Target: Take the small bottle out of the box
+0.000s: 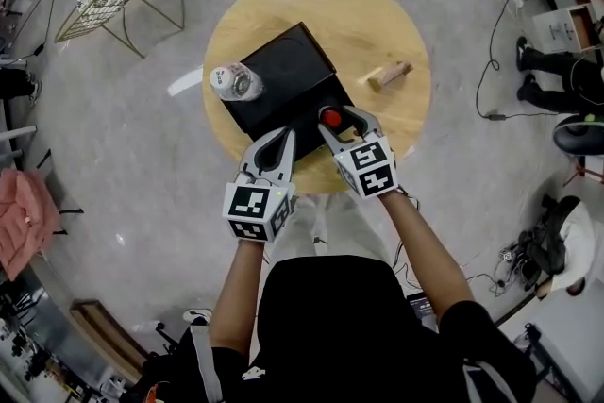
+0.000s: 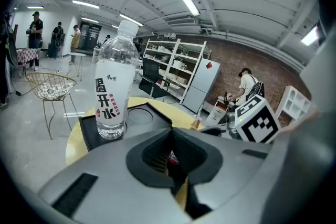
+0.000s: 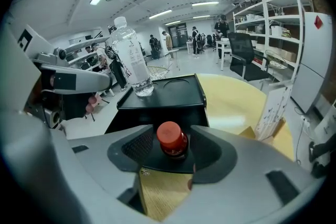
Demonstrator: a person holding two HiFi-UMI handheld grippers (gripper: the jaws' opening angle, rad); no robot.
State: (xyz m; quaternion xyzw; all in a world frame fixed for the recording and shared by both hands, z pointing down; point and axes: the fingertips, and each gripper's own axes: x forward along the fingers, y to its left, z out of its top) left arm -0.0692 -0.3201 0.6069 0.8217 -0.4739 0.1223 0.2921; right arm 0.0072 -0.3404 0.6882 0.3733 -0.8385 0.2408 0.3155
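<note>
Item: small bottle (image 3: 170,140), red cap, upright on the near corner of the black box (image 1: 283,71).

Around it: my right tool (image 1: 338,121), jaws spread, one on either side of the cap, pads not pressing.

Just beside, to the left: my left tool (image 1: 281,139), jaws pressed together, nothing pinched, tips at the box's near edge.

Far-left corner of box: clear water bottle (image 1: 235,82), upright.

Bench (image 1: 377,14): round, wooden. One wooden block (image 1: 389,75) lies right of the box, apart from it.

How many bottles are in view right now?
2. A clear water bottle stands on the black box's left corner; a small red-capped bottle sits at its near end, between the open right tongs. Others may be hidden inside the box.
</note>
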